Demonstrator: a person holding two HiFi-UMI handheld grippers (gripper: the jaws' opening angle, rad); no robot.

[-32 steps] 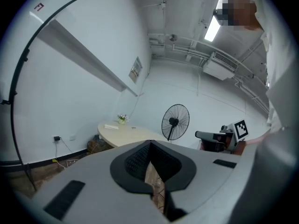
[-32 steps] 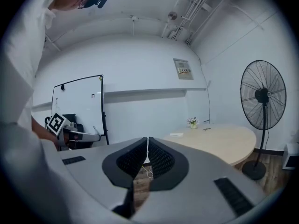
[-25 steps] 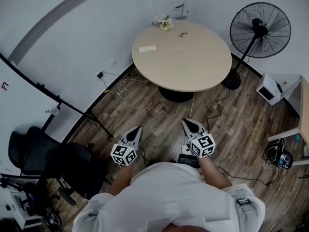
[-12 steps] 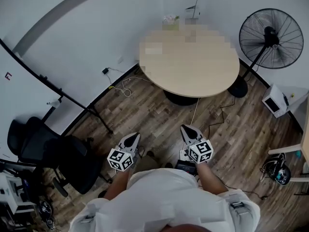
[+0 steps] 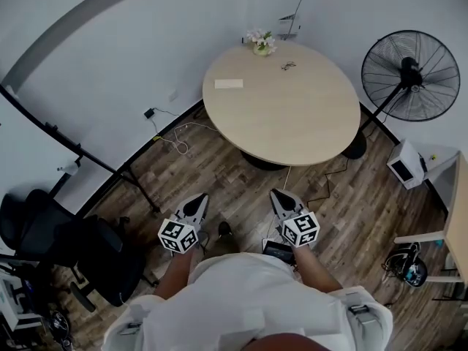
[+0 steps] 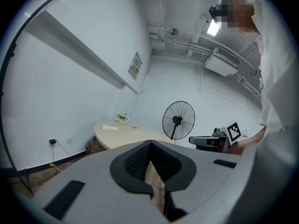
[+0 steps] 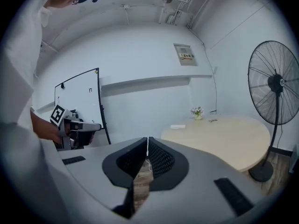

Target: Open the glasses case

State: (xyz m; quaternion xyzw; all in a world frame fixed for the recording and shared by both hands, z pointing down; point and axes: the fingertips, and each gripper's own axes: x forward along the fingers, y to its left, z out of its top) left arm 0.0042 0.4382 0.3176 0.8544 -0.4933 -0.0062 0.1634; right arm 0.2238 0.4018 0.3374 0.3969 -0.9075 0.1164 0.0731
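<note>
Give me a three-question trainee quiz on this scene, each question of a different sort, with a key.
1. True or false: the left tongs and the right tongs are both shut with nothing in them.
2. Where does the white case lie? A) on the round table B) in the left tongs C) in the right tongs
3. Fill in: beside the table, on the person's right, stands a black pedestal ____.
Key: 1 true; 2 A; 3 fan.

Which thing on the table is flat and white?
The glasses case, lying alone at the left of the table; the flower vase stands upright and the glasses are dark.
</note>
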